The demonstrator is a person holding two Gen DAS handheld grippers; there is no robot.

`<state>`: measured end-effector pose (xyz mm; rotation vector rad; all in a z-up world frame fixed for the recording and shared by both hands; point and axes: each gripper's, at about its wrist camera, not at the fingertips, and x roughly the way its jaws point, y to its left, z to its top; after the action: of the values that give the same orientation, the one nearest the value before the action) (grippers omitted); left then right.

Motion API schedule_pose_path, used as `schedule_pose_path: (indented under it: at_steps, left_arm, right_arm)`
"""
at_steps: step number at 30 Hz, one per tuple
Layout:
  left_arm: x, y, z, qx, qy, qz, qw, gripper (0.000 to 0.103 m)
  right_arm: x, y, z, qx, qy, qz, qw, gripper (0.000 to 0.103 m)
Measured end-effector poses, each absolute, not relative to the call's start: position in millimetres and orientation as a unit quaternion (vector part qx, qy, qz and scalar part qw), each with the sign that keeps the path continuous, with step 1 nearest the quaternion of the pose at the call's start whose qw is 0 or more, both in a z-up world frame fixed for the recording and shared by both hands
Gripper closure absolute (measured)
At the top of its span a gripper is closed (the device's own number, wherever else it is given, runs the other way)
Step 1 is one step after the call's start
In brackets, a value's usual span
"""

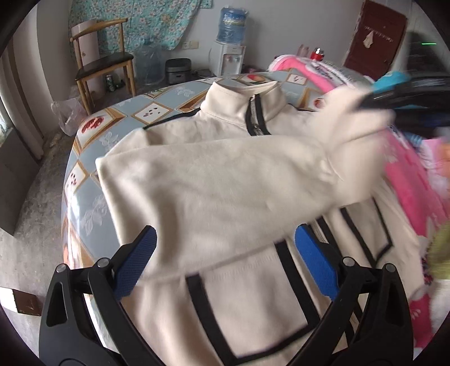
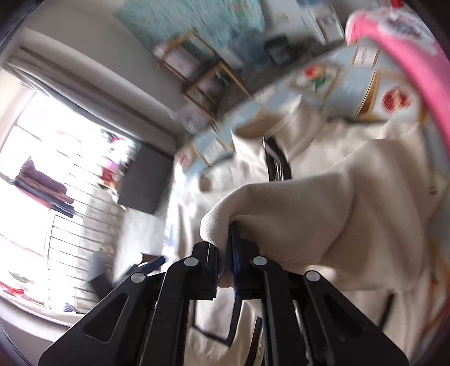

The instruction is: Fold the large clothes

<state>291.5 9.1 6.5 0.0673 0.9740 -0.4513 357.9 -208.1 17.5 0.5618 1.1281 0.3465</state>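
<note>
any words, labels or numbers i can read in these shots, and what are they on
None can be read.
Blue water bottle on the white dispenser: its label has print, too small to make out.
Pink fleece garment with a white patch: dark lettering, blurred.
Dark red door: a row of small marks, illegible.
Cream zip-neck jacket: no text visible.

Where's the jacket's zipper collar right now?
In the left wrist view the collar stands at the table's far edge, above centre, just beyond the sleeve crossing the cream jacket, left of the pink clothes.

both wrist views look steeply down, close over the same cream jacket (image 1: 213,180) on the table (image 1: 92,197).
</note>
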Motion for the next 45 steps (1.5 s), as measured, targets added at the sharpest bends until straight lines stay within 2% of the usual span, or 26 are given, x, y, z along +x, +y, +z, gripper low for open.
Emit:
schedule_pose_path:
  at_steps: [1,3,9,12,16,19,26,31,36,39,41,45]
  left_arm:
    - [286,12,7,0.026,0.465,-0.222,0.857,0.008]
    - [280,15,6,0.015,0.469,-0.232,0.852,0.008]
    - [270,8,1,-0.022,0.465,-0.278,0.84,0.008]
    - [273,-4,0,-0.036,0.463,-0.302,0.832,0.015]
    - [282,-29,-6,-0.054,0.472,-0.332,0.815,0.022]
    - [284,-48,-14,-0.051,0.479,-0.348,0.804,0.022]
    - [279,-71,-28,-0.032,0.493,-0.345,0.798,0.022]
    - [283,-66,-32,-0.029,0.498,-0.307,0.811,0.022]
    - [271,-90,-22,0.089,0.454,-0.298,0.835,0.022]
    - [263,-124,-31,0.191,0.438,-0.282,0.832,0.022]
    - [263,-136,-37,0.221,0.435,-0.272,0.83,0.022]
    - [278,-144,-45,0.209,0.444,-0.25,0.835,0.037]
  right_arm:
    - [366,-198,0,0.251,0.541,0.158,0.787,0.091]
    - [373,-193,-19,0.26,0.55,0.16,0.777,0.068]
    - [350,-219,-9,0.276,0.507,0.171,0.798,0.058]
    - [330,-240,6,0.282,0.479,0.178,0.812,0.052]
    - [304,-273,6,0.344,0.454,0.205,0.796,0.05]
    - [299,-291,-4,0.4,0.439,0.219,0.774,0.05]
    - [308,-285,-7,0.41,0.438,0.232,0.765,0.05]
    - [273,-291,-8,0.369,0.438,0.203,0.794,0.05]
    - [228,-305,-40,0.327,0.466,0.121,0.813,0.05]
    - [207,-305,-55,0.297,0.475,0.081,0.825,0.05]
    - [201,-303,-64,0.283,0.478,0.066,0.829,0.05]
    - [195,-304,-77,0.288,0.475,0.056,0.83,0.05]
